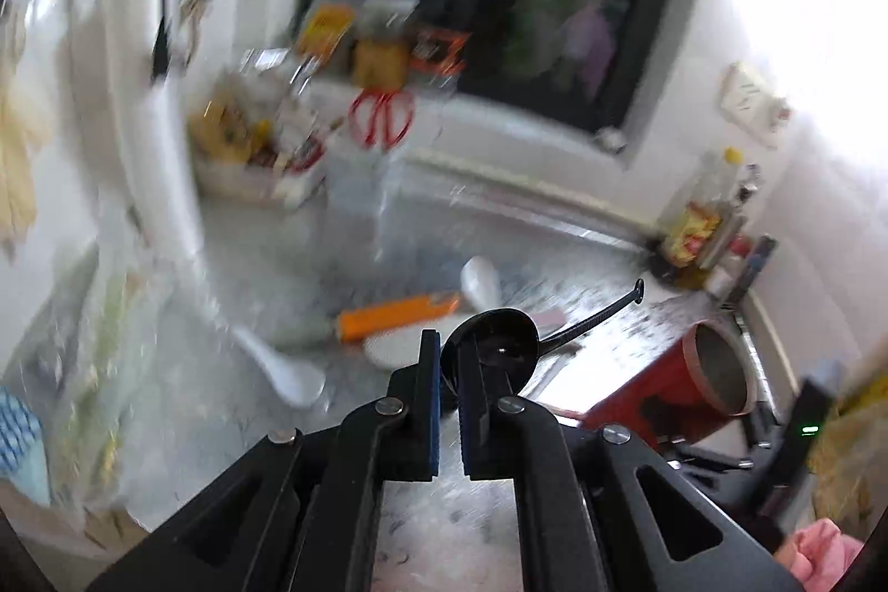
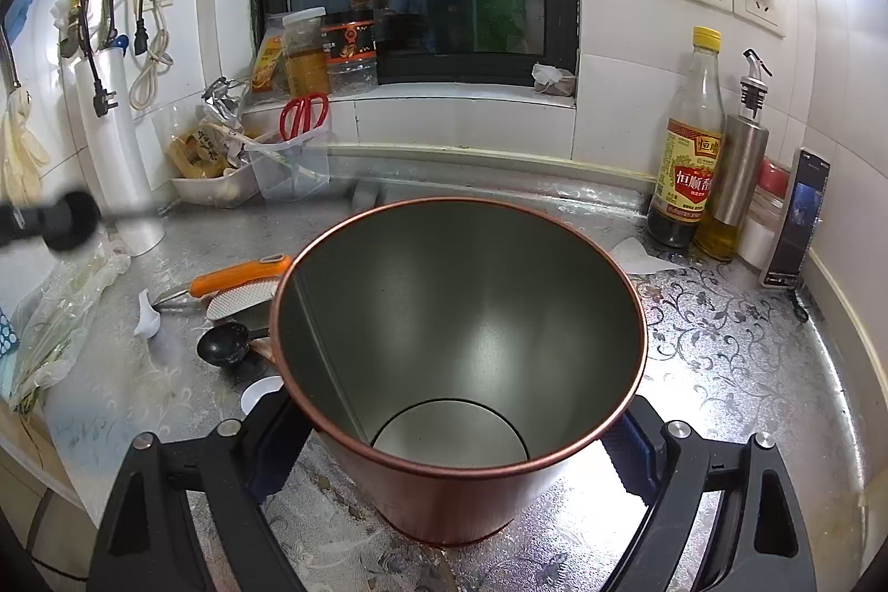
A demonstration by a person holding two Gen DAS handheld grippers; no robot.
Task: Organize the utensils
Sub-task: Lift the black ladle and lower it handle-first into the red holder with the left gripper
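My left gripper (image 1: 449, 350) is shut on the bowl of a black spoon (image 1: 499, 342), held above the counter. The spoon's thin handle points up and to the right. In the right wrist view this spoon shows only as a dark blur (image 2: 72, 214) at the left edge. My right gripper (image 2: 449, 436) is shut on a tall copper-red canister (image 2: 460, 314), which stands empty on the counter; the same canister (image 1: 710, 370) appears to the right of the held spoon. On the counter lie another black spoon (image 2: 225, 342), an orange-handled knife (image 2: 238, 273), a white perforated paddle (image 2: 244, 300) and a white ceramic spoon (image 2: 147, 314).
A silver patterned countertop (image 2: 721, 342) runs to the tiled wall. A vinegar bottle (image 2: 688, 159), steel oil pourer (image 2: 738, 170) and a phone (image 2: 793, 226) stand at the back right. Red scissors (image 2: 302, 115) sit in a clear holder (image 2: 288, 170) at the back left. A plastic bag (image 2: 61, 309) lies at the left edge.
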